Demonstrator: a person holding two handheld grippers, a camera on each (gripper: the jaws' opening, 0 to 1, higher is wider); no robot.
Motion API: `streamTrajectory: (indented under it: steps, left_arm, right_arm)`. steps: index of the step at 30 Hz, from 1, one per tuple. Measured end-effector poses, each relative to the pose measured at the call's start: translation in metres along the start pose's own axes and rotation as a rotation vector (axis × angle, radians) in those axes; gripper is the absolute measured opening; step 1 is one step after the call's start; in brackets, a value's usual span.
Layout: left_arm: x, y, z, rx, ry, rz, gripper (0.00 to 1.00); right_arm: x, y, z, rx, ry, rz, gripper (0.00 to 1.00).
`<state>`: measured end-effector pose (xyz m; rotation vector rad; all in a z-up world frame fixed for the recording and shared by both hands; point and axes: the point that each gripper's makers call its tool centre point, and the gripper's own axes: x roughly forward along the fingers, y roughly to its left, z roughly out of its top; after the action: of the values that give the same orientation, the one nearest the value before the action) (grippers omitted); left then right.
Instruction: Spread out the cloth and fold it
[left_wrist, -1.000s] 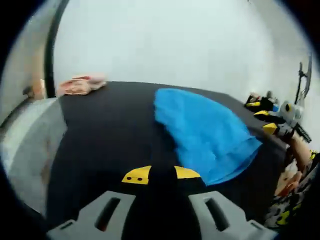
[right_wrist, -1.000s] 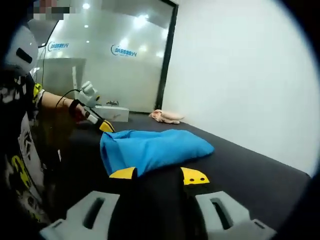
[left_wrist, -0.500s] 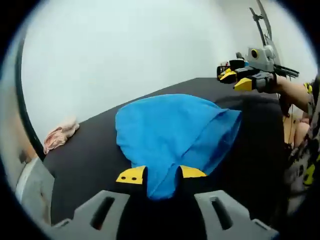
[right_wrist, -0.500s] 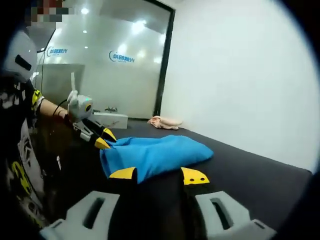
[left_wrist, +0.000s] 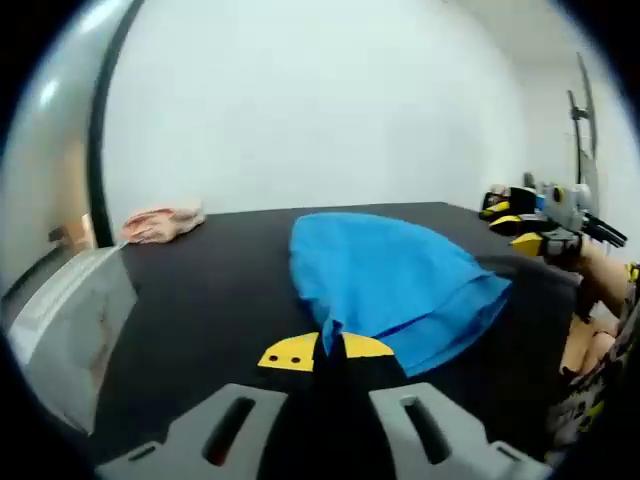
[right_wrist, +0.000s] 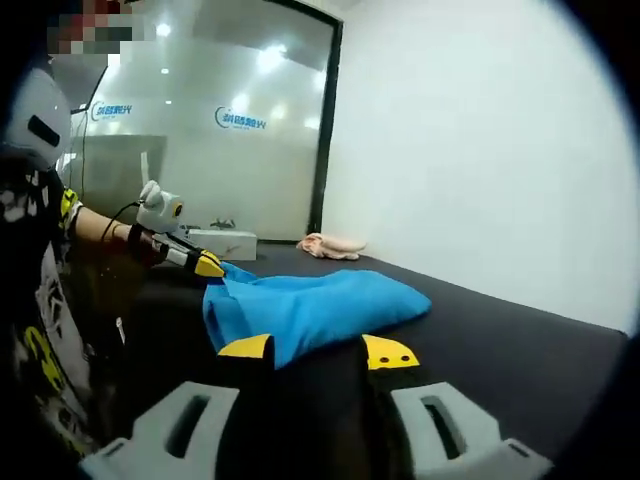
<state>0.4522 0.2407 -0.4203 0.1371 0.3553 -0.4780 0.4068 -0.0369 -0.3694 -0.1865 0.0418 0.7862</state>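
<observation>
Two grippers are at work on one blue cloth (left_wrist: 395, 285), which lies bunched on the black table (left_wrist: 210, 290) at the centre of the left gripper view and left of centre in the right gripper view.

Our left gripper (left_wrist: 325, 350) has its yellow-tipped jaws drawn narrow, nearly together, at the cloth's near corner. In the right gripper view the same left gripper (right_wrist: 205, 265) sits at the left-hand edge of the cloth (right_wrist: 310, 305), and a small peak of fabric rises at its tips. We judge it has pinched that corner, most likely so the cloth can be pulled flat.

Our right gripper (right_wrist: 315, 350) has its jaws wide apart with nothing between the tips. It hangs short of the cloth's lower edge. In the left gripper view the right gripper (left_wrist: 525, 225) is at the right of the frame, apart from the fabric. We judge it is placed to take a second corner.

Beyond the cloth, a pink cloth (left_wrist: 160, 222) lies crumpled at the table's far edge by the white wall.
</observation>
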Motion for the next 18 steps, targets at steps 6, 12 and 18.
streamTrajectory:
  steps: [6, 12, 18]
  left_arm:
    - [-0.016, -0.004, 0.011, 0.074, -0.092, -0.103, 0.2]
    - [-0.001, -0.009, 0.021, 0.471, -0.16, -0.221, 0.24]
    - [0.0, -0.017, 0.008, 0.718, -0.189, -0.421, 0.23]
  right_arm:
    - [-0.003, 0.01, -0.018, -0.318, 0.082, 0.107, 0.33]
    - [0.013, 0.013, -0.034, -0.488, 0.08, 0.145, 0.33]
    - [0.034, 0.031, -0.027, -0.67, 0.052, 0.187, 0.33]
